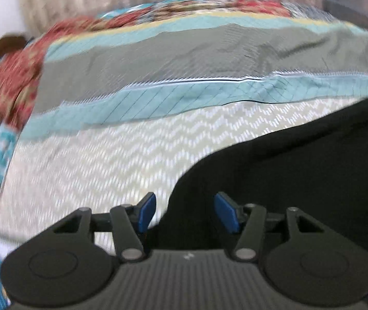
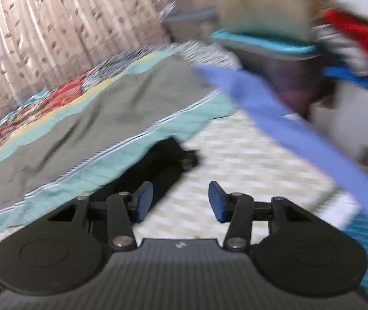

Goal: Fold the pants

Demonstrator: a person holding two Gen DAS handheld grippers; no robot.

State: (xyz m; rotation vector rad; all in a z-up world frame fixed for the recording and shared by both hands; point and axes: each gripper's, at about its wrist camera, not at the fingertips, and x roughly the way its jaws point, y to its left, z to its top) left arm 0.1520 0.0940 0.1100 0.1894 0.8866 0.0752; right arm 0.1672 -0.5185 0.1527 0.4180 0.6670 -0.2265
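The black pants (image 1: 300,160) lie on a white zigzag-patterned mat (image 1: 106,155), filling the lower right of the left wrist view. My left gripper (image 1: 185,213) is open, its blue pads apart, right above the pants' left edge and holding nothing. In the right wrist view the pants (image 2: 158,160) show as a dark strip left of centre, partly under a quilt edge. My right gripper (image 2: 180,201) is open and empty, above the mat (image 2: 235,160) just right of the pants. Both views are motion-blurred.
A grey and teal quilt (image 1: 184,59) with a red floral border lies behind the mat. A curtain (image 2: 54,25) hangs behind. A blue strap (image 2: 287,124) crosses the right wrist view. Boxes and clutter (image 2: 287,51) stand at the right.
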